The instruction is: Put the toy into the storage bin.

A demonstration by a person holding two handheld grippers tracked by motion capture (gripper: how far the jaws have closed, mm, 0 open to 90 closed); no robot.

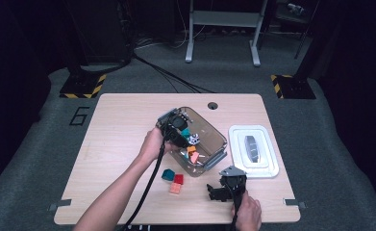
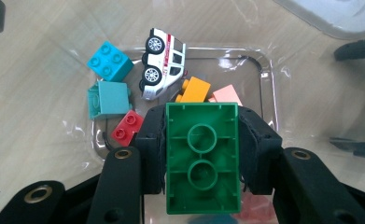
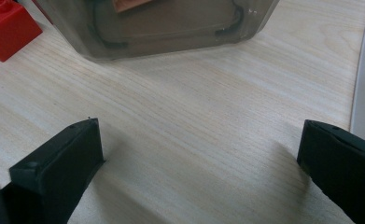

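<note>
The high view looks from above the person's side, forward and down on the whole worktop [image 1: 128, 120], from far. The left gripper view rides on the left claw [image 2: 202, 154] and looks steeply down into the clear box [image 2: 264, 84], very near. The right gripper view looks low along the worktop, close to the wood. All three views share this box.

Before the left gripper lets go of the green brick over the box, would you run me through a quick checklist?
1. left gripper clamps green brick on both sides: ok.
2. Brick is above the clear box: ok.
3. Landing spot free: not ok, toy car, orange brick and red brick lie close below.
4. right gripper open and outside the box: ok.
5. lid off, beside the box: ok.
</note>
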